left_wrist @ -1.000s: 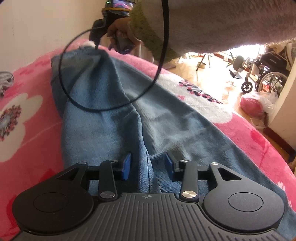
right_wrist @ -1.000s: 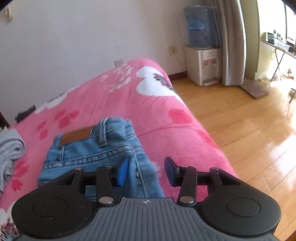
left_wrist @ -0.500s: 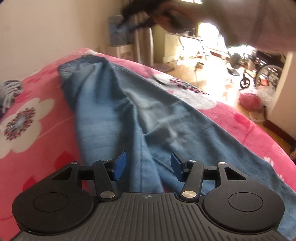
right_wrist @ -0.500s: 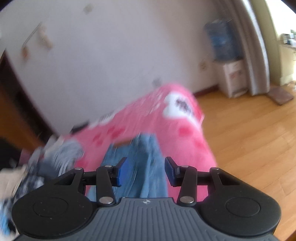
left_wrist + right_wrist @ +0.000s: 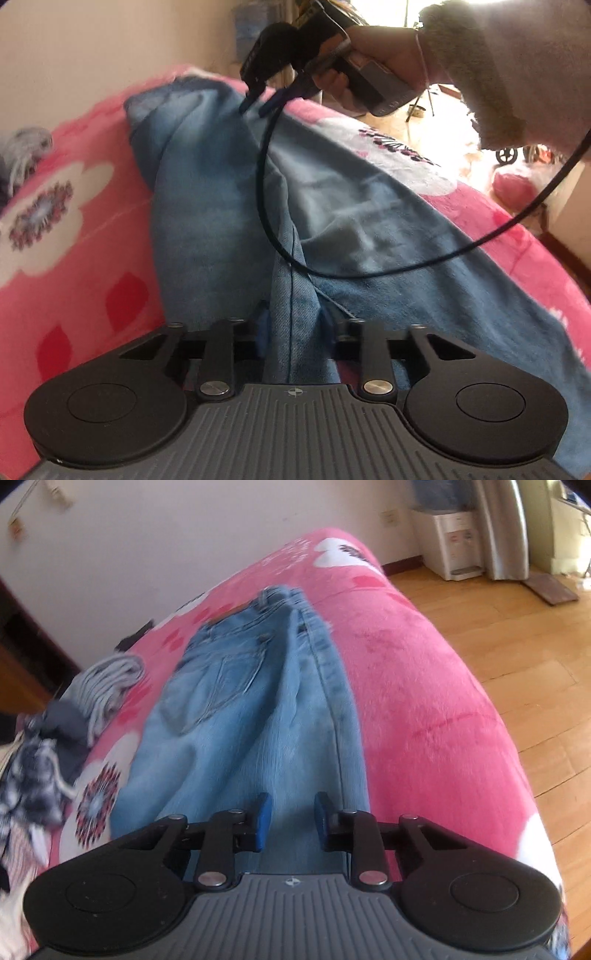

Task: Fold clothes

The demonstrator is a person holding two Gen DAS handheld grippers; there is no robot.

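Jeans (image 5: pixel 229 206) lie lengthwise on the pink bed (image 5: pixel 74 236), legs together, no crosswise fold yet. Left gripper (image 5: pixel 293 326) jaws closing on a denim ridge at 6 o'clock. Right gripper (image 5: pixel 291 821) jaws closing over the denim; grip unclear. Clothes pile (image 5: pixel 48 738) at 9 o'clock waits.

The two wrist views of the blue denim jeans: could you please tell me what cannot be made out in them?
- Left wrist view: the left gripper is closing around a fold of the blue denim jeans; the fold hides its pads.
- Left wrist view: the jeans' near end is hidden behind the gripper body.
- Right wrist view: the right gripper is closing over the jeans; contact is unclear.
- Right wrist view: the heap of grey and patterned clothes is blurred and cut by the edge.
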